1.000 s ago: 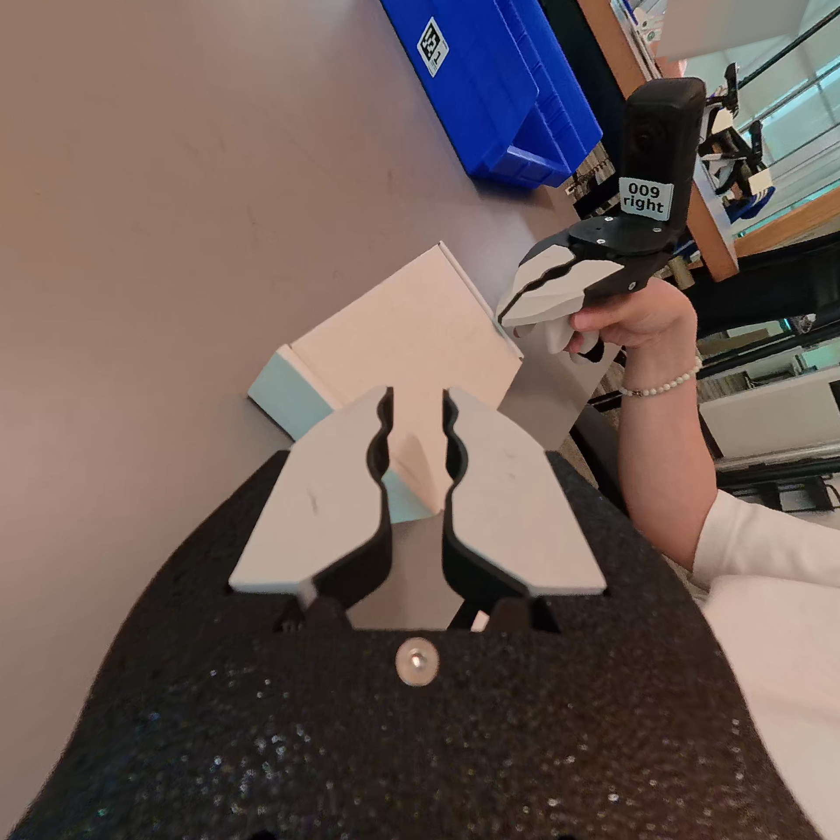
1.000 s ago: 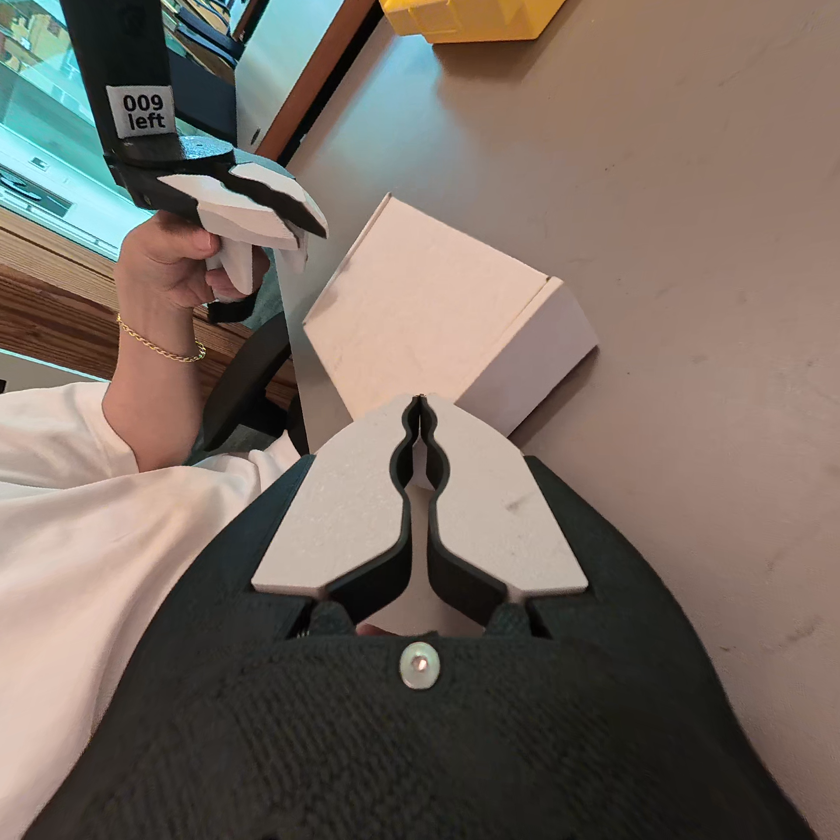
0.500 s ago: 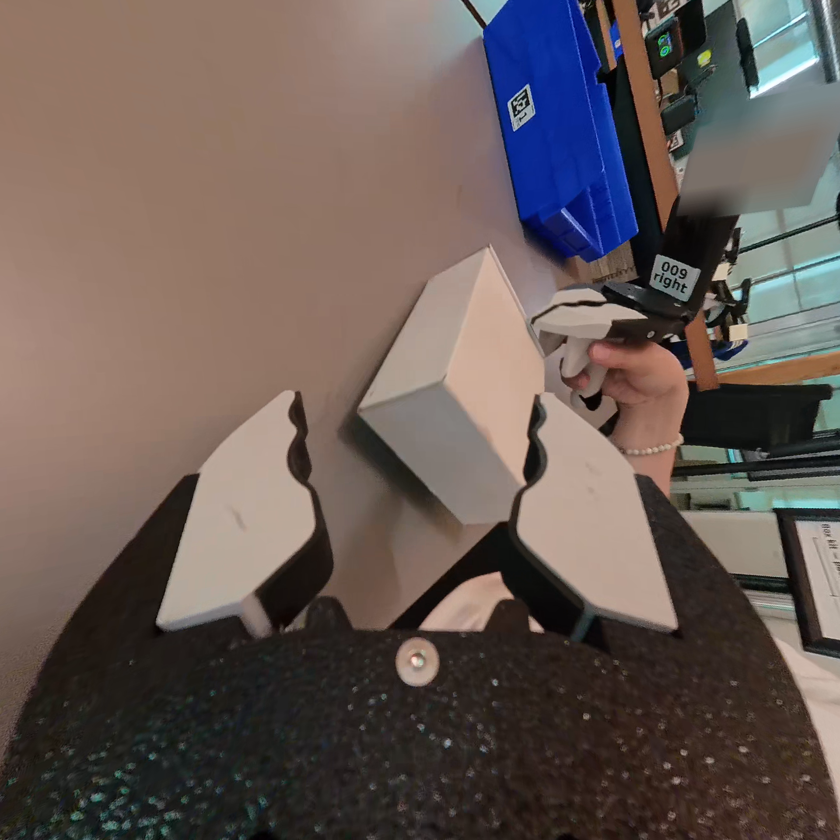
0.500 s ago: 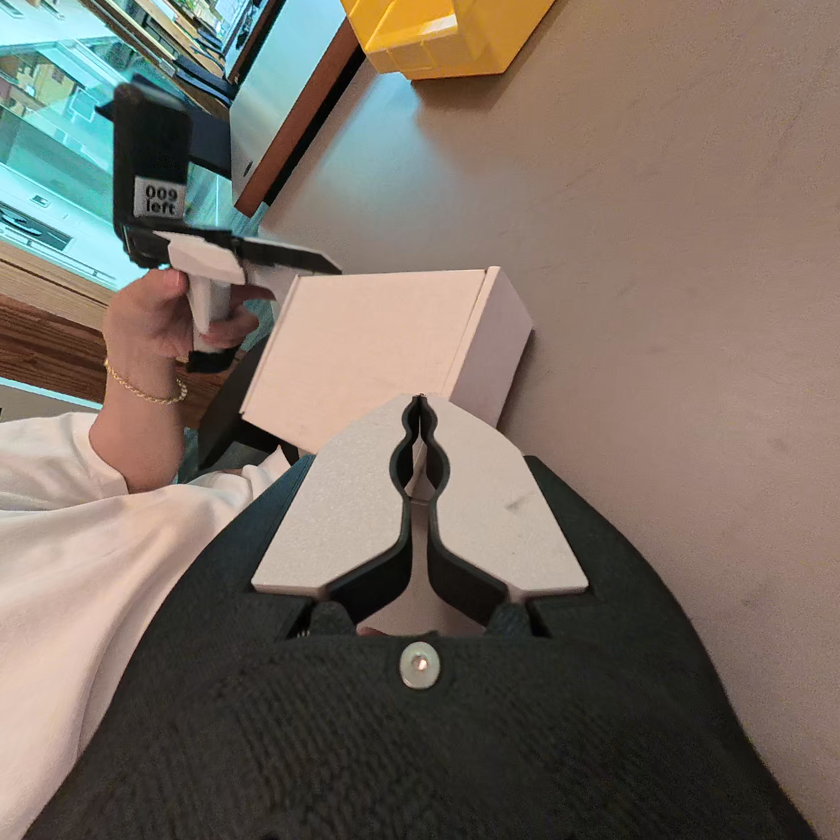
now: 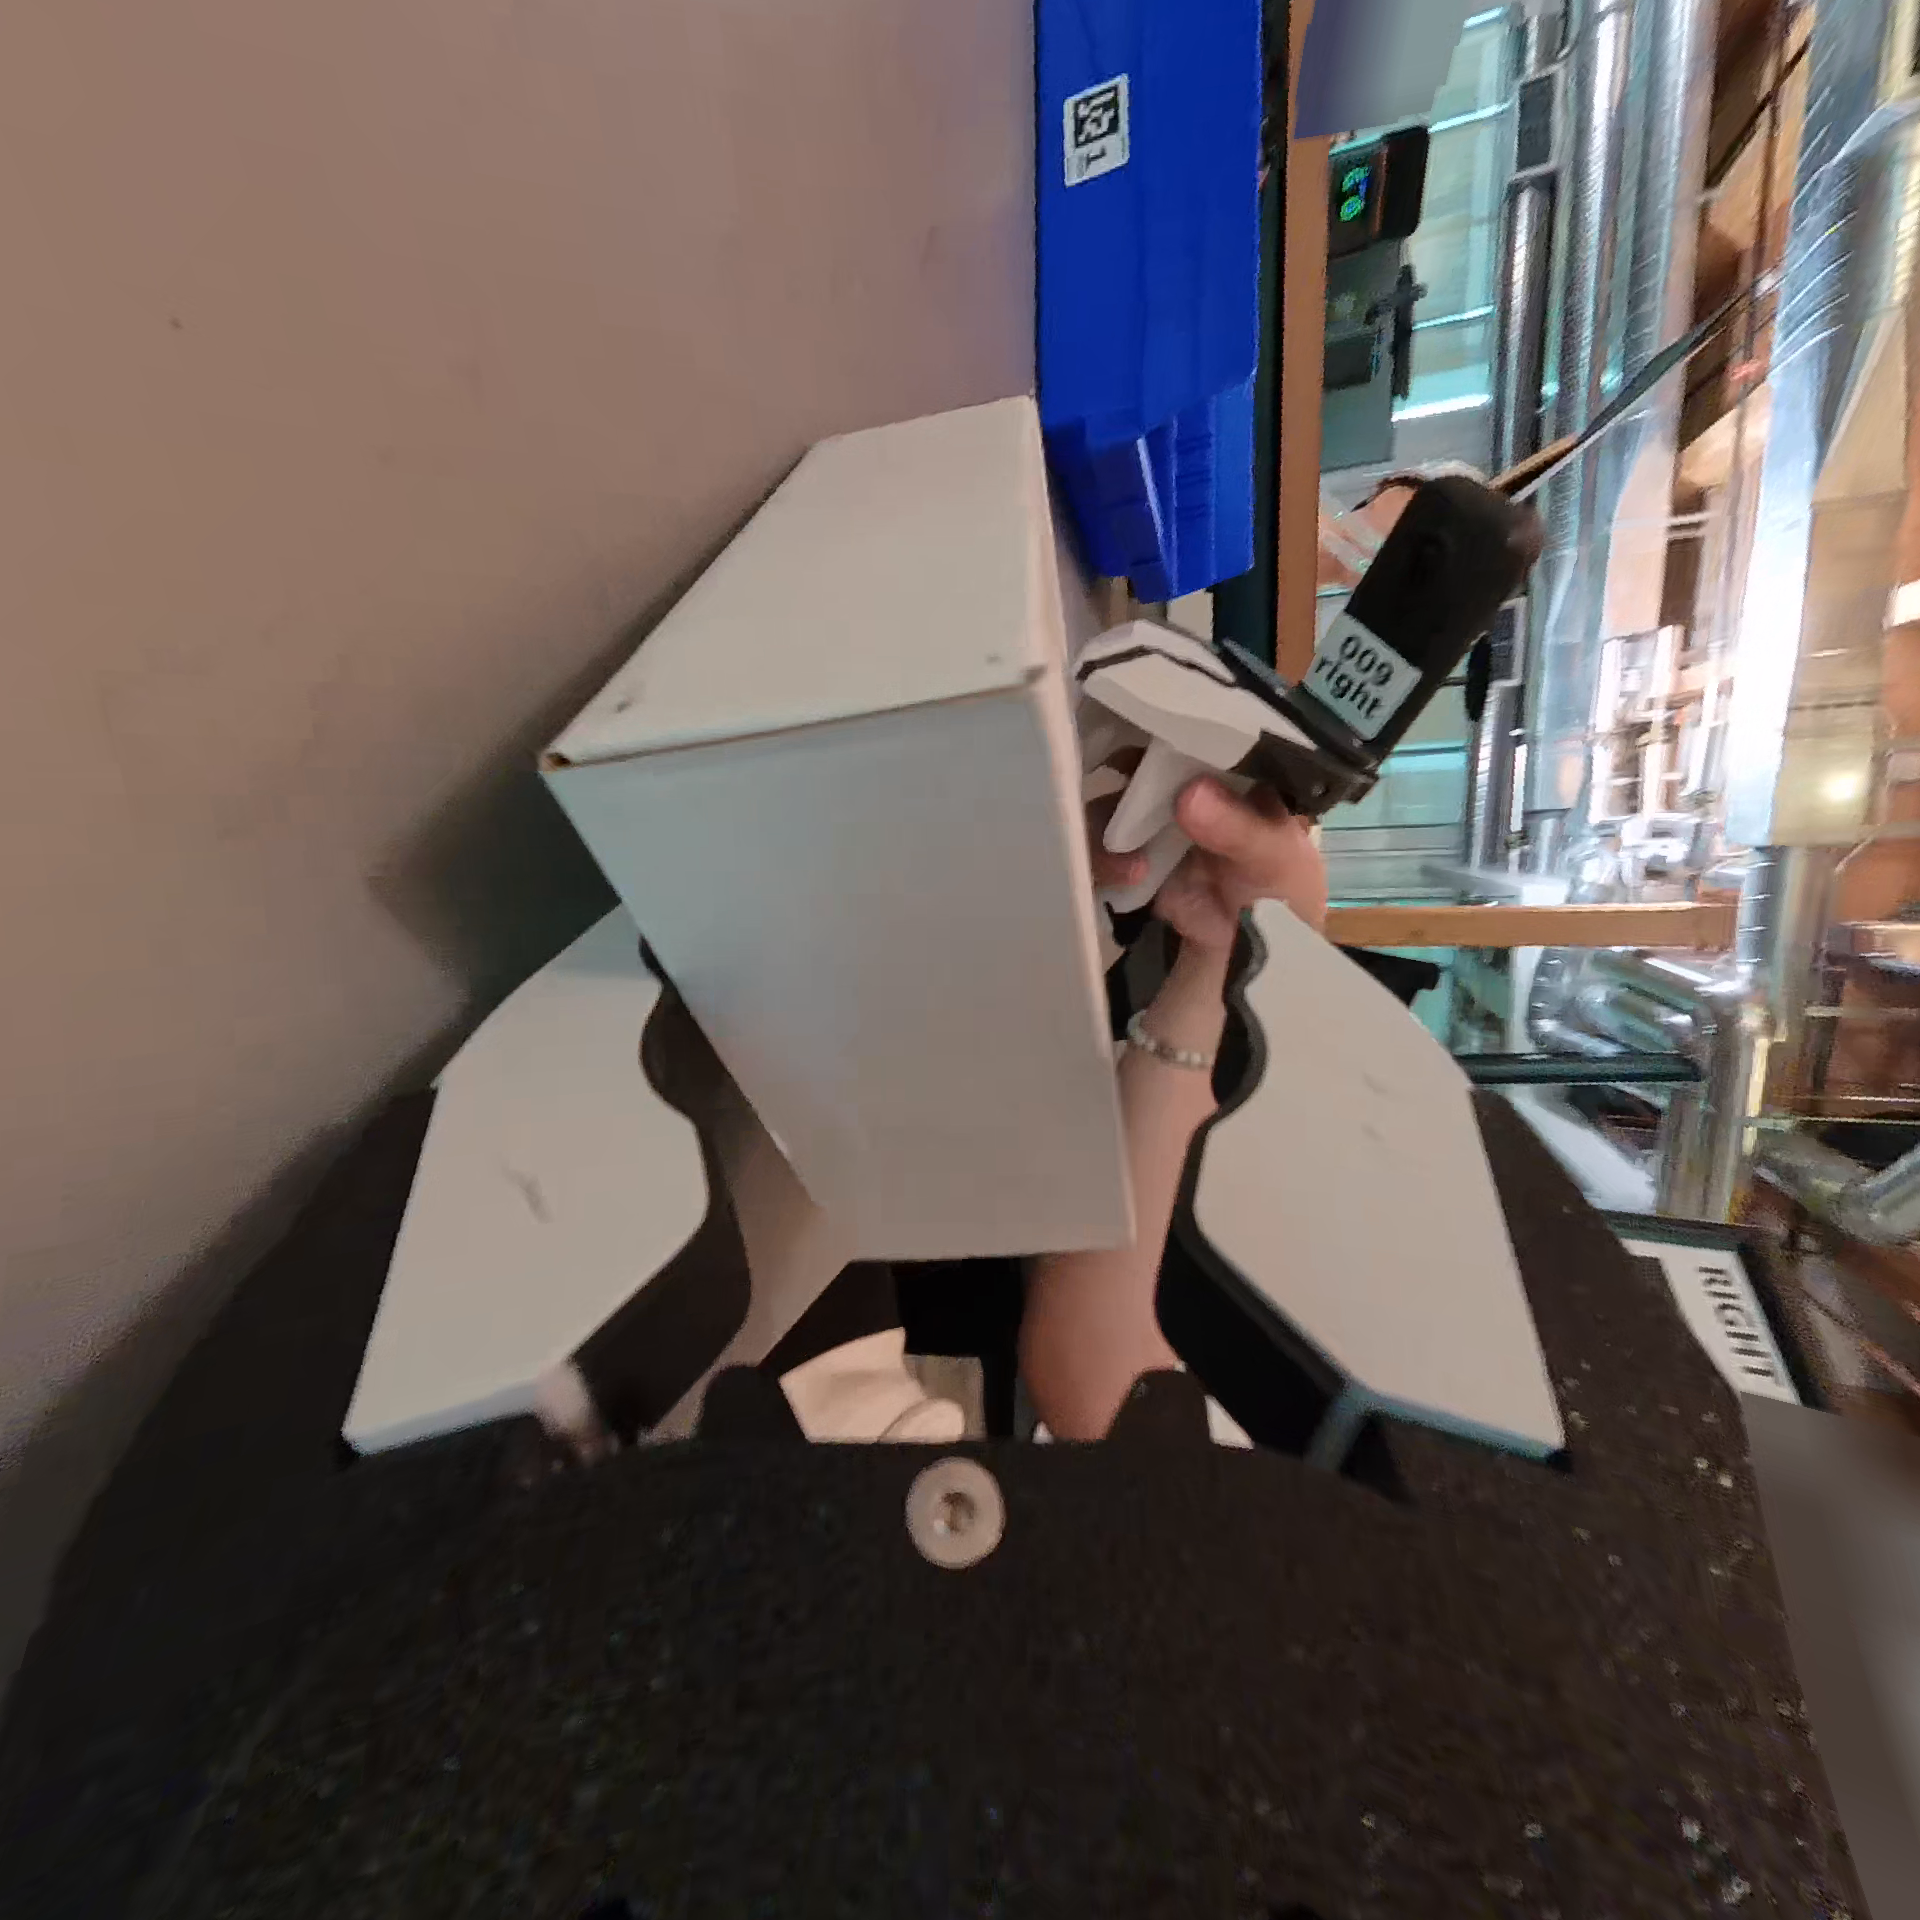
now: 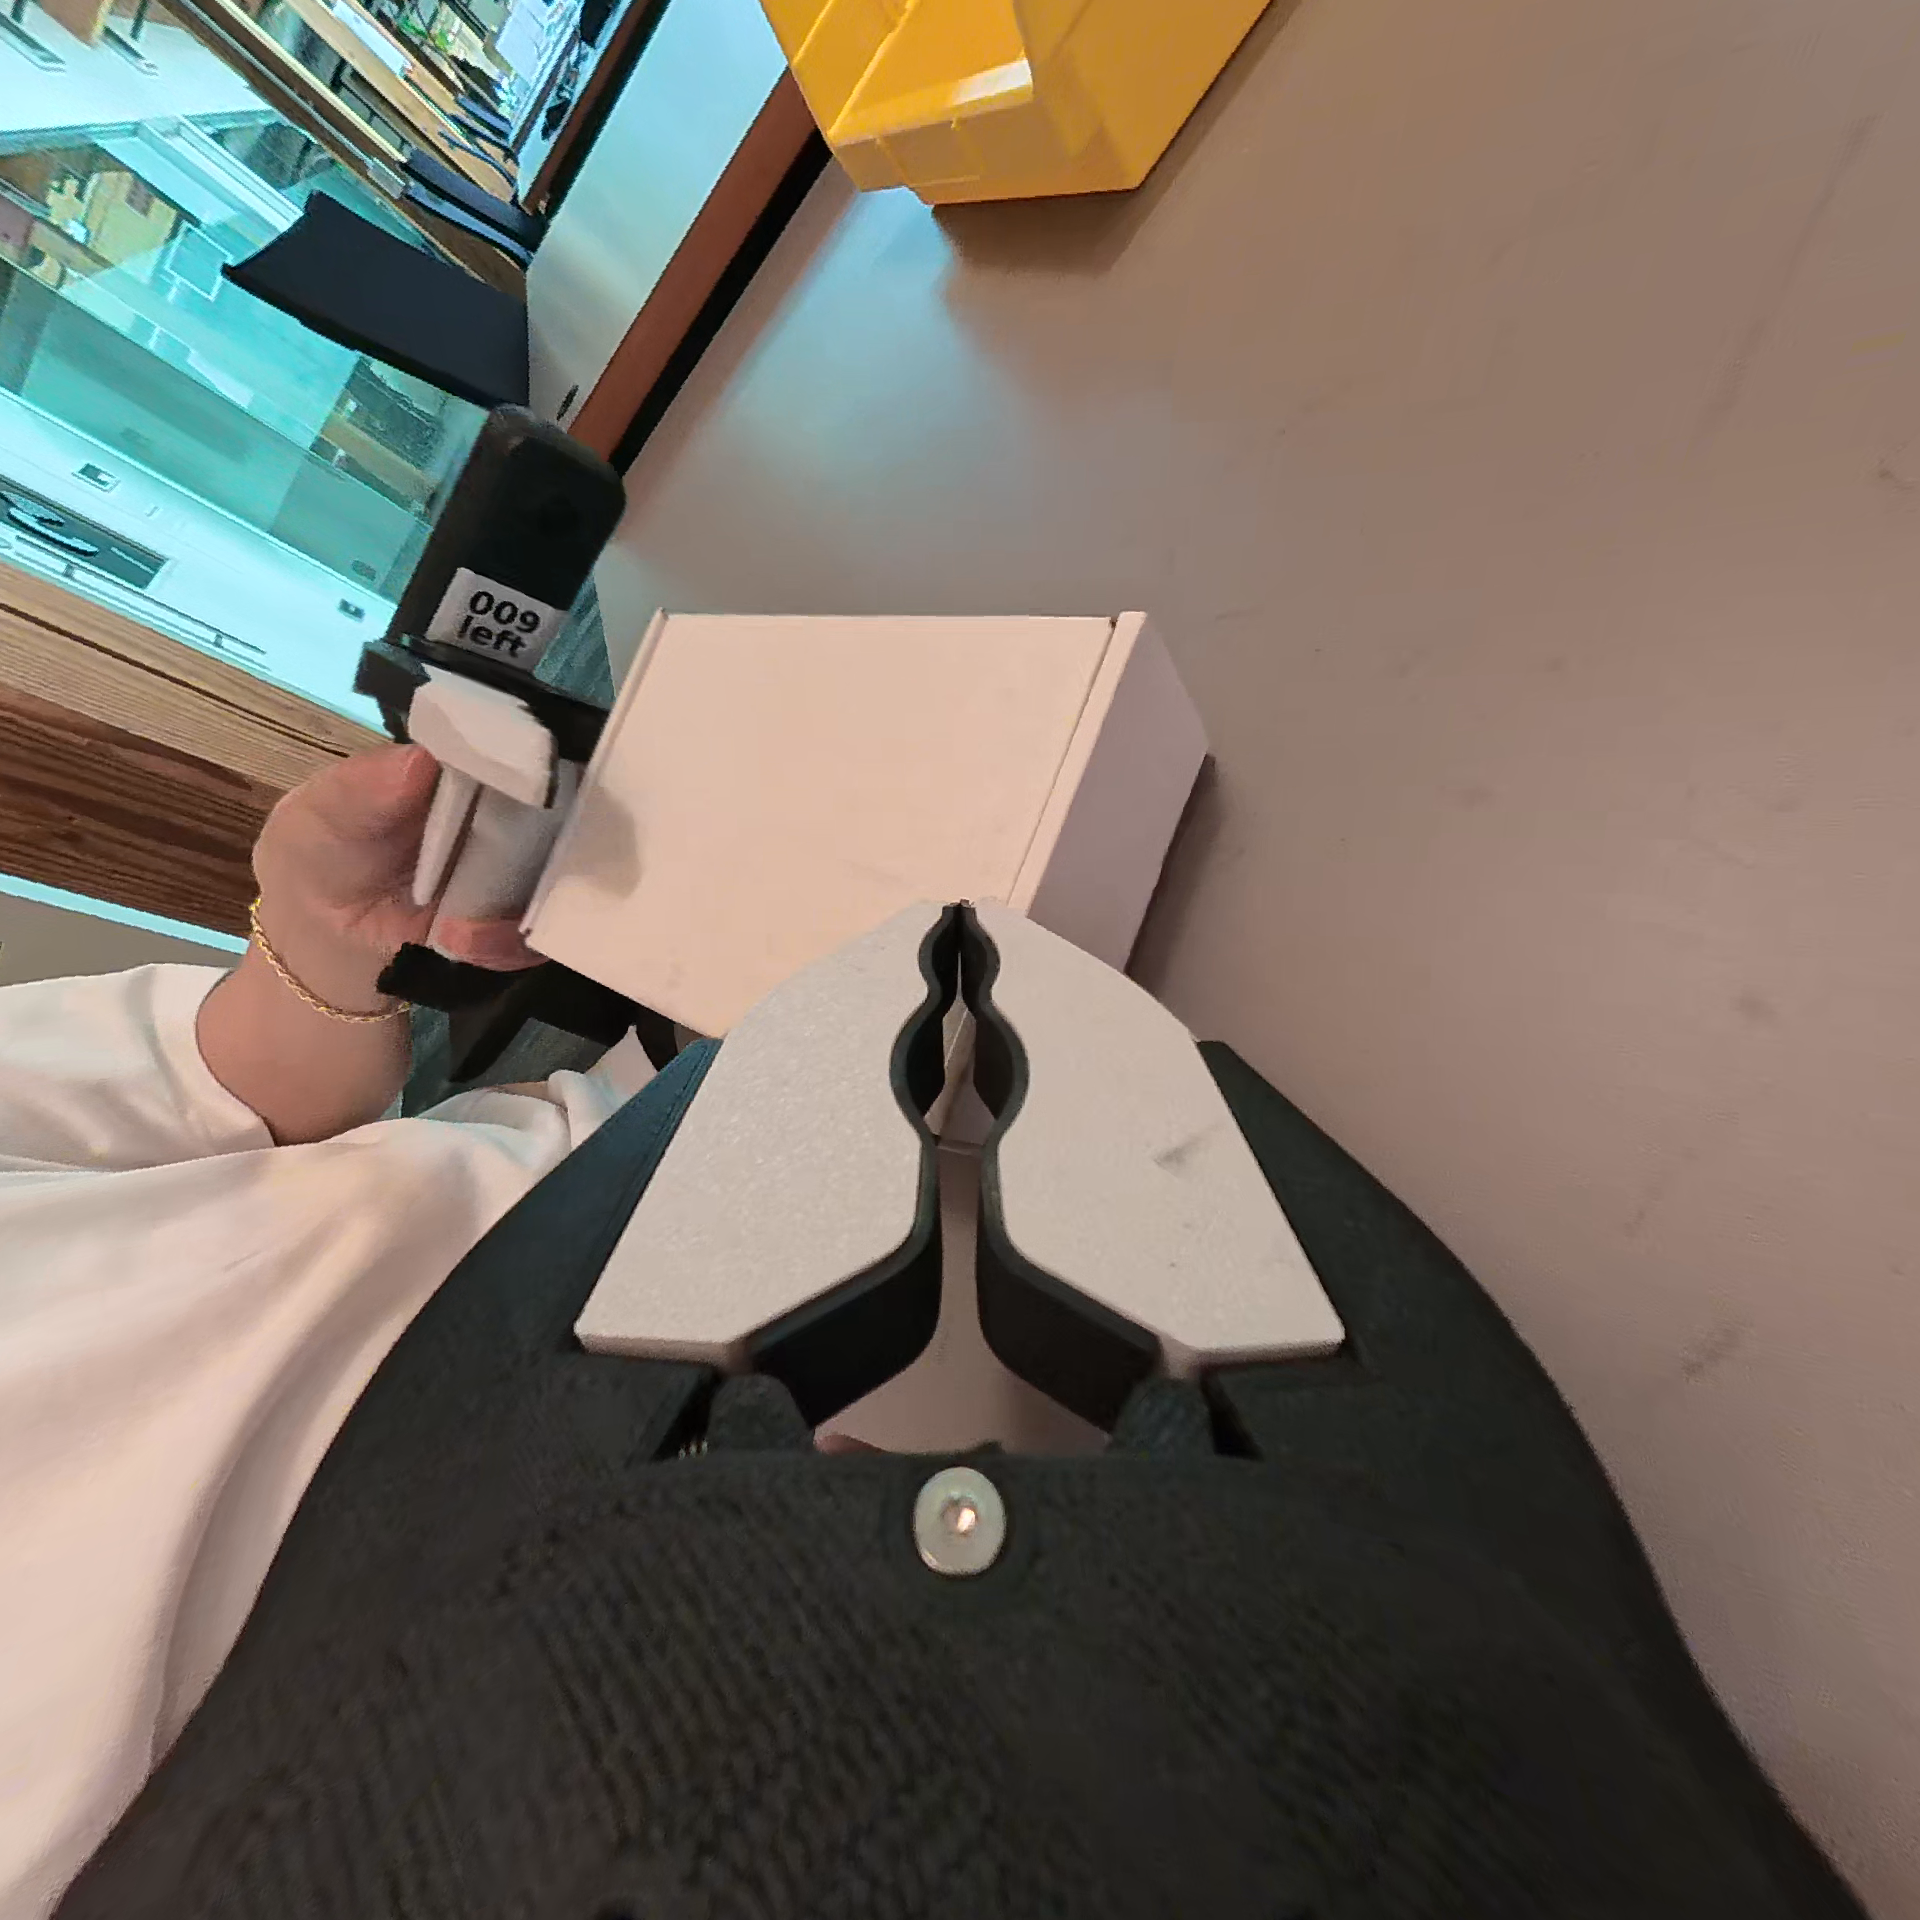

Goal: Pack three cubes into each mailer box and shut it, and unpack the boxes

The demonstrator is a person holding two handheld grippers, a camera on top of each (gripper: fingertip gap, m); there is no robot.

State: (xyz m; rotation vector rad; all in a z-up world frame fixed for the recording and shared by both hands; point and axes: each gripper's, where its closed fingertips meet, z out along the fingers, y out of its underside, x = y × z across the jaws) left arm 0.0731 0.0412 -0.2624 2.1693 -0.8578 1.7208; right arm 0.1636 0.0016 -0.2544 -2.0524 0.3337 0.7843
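Grey-brown tabletop fills both views, with glass partitions and shelving behind it; I have my left gripper spread wide, its 2 fingers either side of a corner of the closed white mailer box, not pressing on it that I can see; my right gripper has its jaws together, clamped on a thin edge at the near corner of the mailer box, which sits tilted on the tabletop; its lid is shut, so I cannot tell what is inside; 1 blue bin and 1 yellow bin stand farther back, contents hidden.
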